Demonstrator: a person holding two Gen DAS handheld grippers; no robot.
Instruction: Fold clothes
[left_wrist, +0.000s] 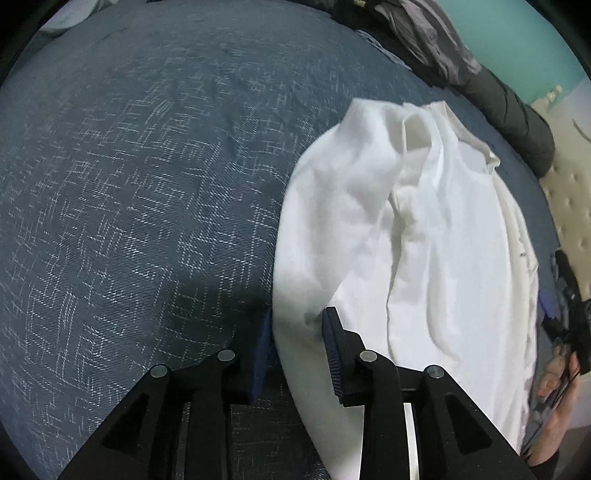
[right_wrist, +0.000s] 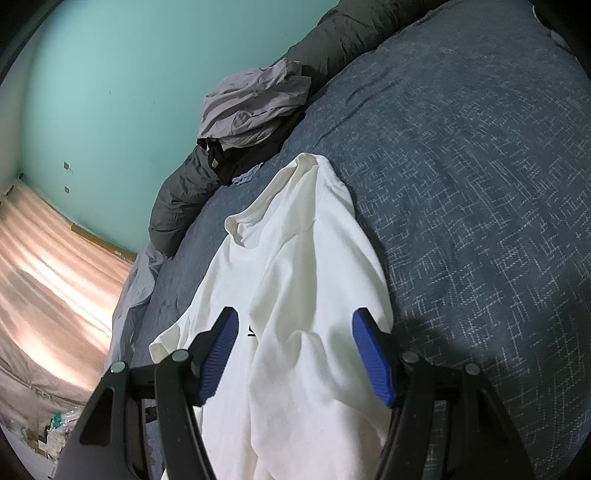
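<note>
Left tool (left_wrist: 297, 332) pinching white shirt (left_wrist: 424, 240), right tool (right_wrist: 295, 354) spread, blue-grey patterned bedspread (right_wrist: 480, 184), teal wall (right_wrist: 110, 92).

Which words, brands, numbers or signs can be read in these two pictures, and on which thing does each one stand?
No text can be read in either view.
White T-shirt: a small dark mark shows between the open fingers of the right hand-held gripper, mostly hidden by a fold; unreadable.
Same shirt, left wrist view: tiny dark specks near its right edge, too small to read.
Blue bedspread: only a woven pattern, no lettering.
</note>
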